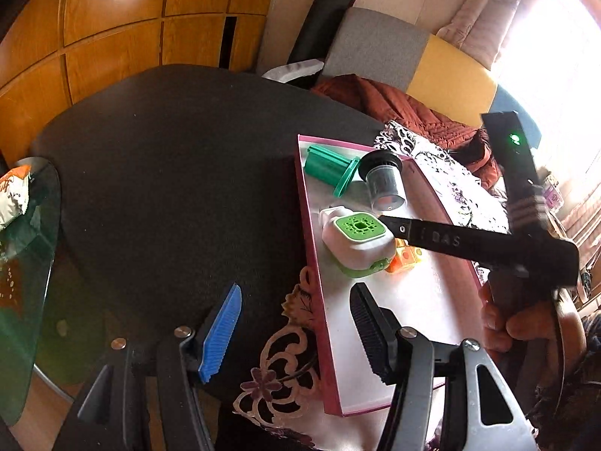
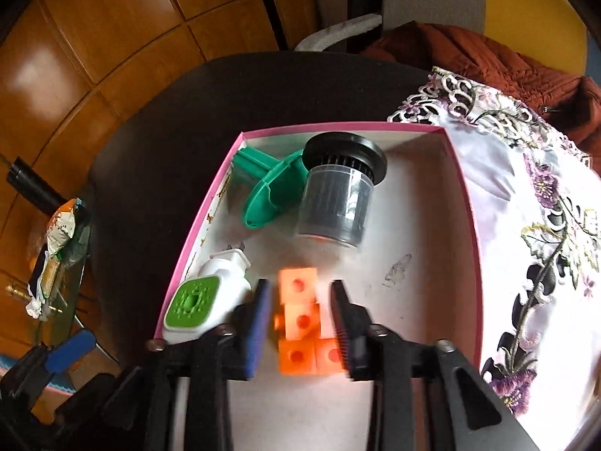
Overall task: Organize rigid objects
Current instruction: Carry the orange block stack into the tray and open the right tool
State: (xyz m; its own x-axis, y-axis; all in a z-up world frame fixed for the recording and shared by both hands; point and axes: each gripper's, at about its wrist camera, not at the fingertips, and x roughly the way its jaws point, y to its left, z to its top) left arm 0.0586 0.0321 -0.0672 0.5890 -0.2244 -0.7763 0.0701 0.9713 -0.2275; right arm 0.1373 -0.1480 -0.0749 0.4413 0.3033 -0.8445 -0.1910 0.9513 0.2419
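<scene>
The right gripper (image 2: pixel 300 323) has its fingers parted around one cluster of orange plastic cubes (image 2: pixel 300 319), pads not pressing it. The cluster lies in the pink-rimmed white cardboard box (image 2: pixel 210 203) with one white-and-green plug-in device (image 2: pixel 210 300), one green plastic spool (image 2: pixel 270 188) and one dark ribbed cylinder filter (image 2: pixel 334 203). The left gripper (image 1: pixel 296 334) hangs open and empty over the box's edge.

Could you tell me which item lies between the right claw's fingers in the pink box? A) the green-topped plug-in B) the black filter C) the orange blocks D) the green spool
C: in the right wrist view the orange blocks sit between the right claw's fingers, inside the box.
</scene>
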